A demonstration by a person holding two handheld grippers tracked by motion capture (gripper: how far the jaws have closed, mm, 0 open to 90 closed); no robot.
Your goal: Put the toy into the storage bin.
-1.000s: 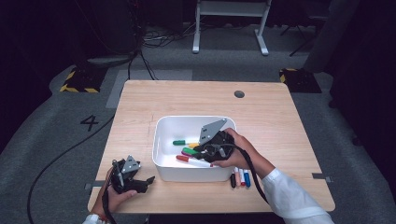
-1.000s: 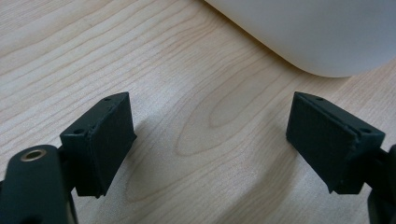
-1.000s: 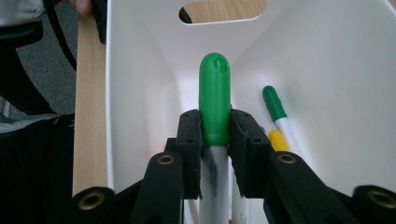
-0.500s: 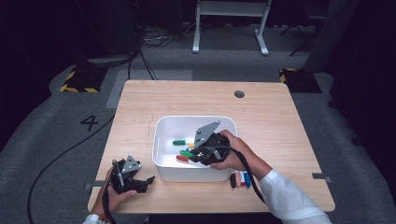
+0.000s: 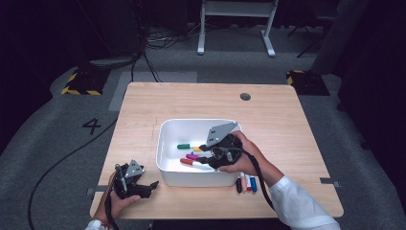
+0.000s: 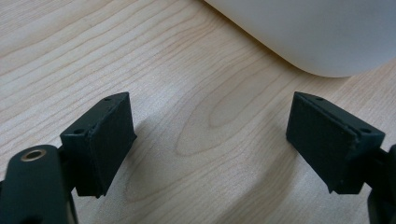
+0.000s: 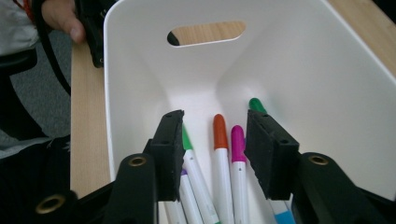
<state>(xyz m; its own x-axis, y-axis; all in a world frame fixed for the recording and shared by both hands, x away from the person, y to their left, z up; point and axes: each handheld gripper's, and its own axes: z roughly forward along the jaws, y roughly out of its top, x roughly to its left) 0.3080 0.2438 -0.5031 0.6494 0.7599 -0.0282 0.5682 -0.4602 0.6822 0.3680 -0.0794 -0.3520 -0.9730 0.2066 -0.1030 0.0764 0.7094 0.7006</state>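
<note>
The right gripper (image 5: 203,155) hangs over the near right part of the white bin (image 5: 168,139), its jaws having just been opening and now partly apart. Between and below them lie the markers (image 7: 229,154), an orange-capped and a pink-capped one, loose on the bin floor and not pinched. The left gripper (image 5: 152,184) rests on the table (image 5: 143,110) just left of the bin, jaws wide and holding nothing.

Dim room, grey carpet floor (image 5: 57,143), white stand (image 5: 237,24) behind the wooden table (image 5: 191,103), hazard-striped blocks (image 5: 79,84).
</note>
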